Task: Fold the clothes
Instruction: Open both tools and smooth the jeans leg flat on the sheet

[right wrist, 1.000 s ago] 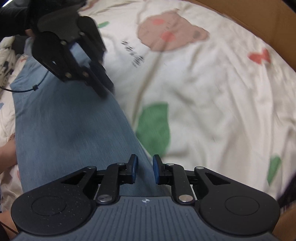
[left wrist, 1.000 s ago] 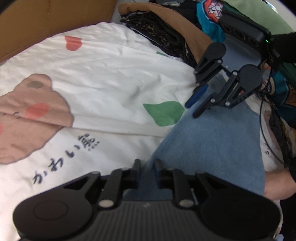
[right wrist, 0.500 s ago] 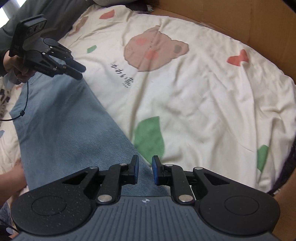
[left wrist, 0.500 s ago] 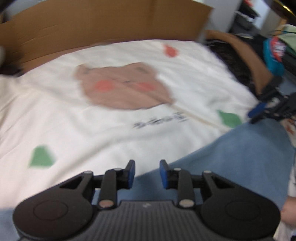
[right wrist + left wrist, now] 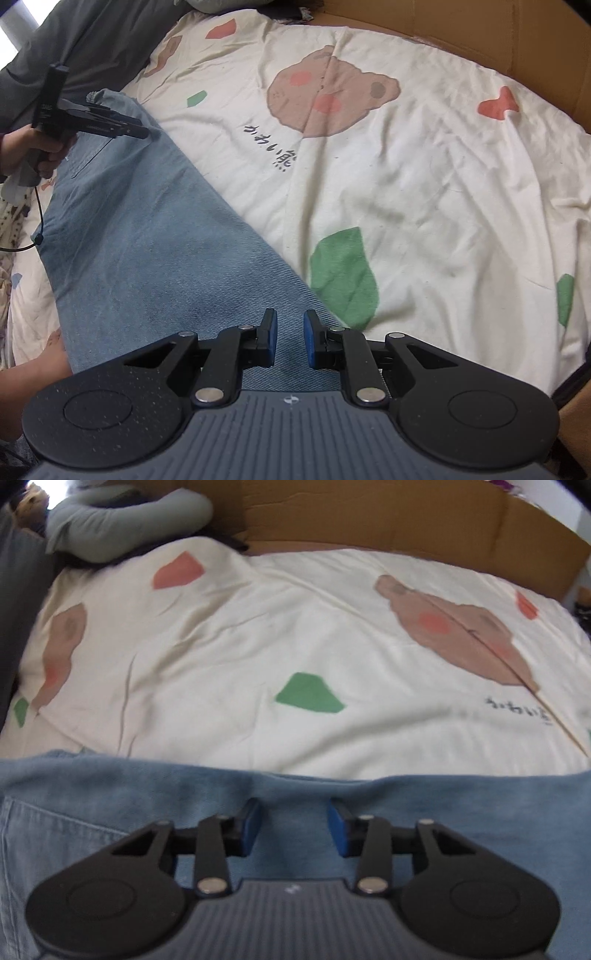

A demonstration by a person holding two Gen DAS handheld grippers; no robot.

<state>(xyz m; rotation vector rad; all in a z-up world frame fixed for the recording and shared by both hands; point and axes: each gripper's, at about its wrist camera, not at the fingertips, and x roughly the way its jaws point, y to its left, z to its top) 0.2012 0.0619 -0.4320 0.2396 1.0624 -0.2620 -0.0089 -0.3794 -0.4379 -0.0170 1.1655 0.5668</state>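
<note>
Viewing both wrist cameras, I note the left gripper (image 5: 293,821) has just been opening; its jaws stand apart above the jeans (image 5: 147,236), gripping nothing. The right gripper (image 5: 290,338) shows a narrow gap, nothing held. The jeans lie flat on the bedsheet (image 5: 424,192), long axis running between the grippers.

Jeans (image 5: 147,240) lie flat on the bedsheet (image 5: 424,184), running from near edge toward far left in the right wrist view. Cardboard (image 5: 369,524) stands behind the sheet's far edge. Left gripper (image 5: 142,131) sits over the jeans' far end, by a pocket; contact unclear. Right gripper (image 5: 290,341) is above the near end. Dark clothing (image 5: 92,44) lies beyond, far left.
</note>
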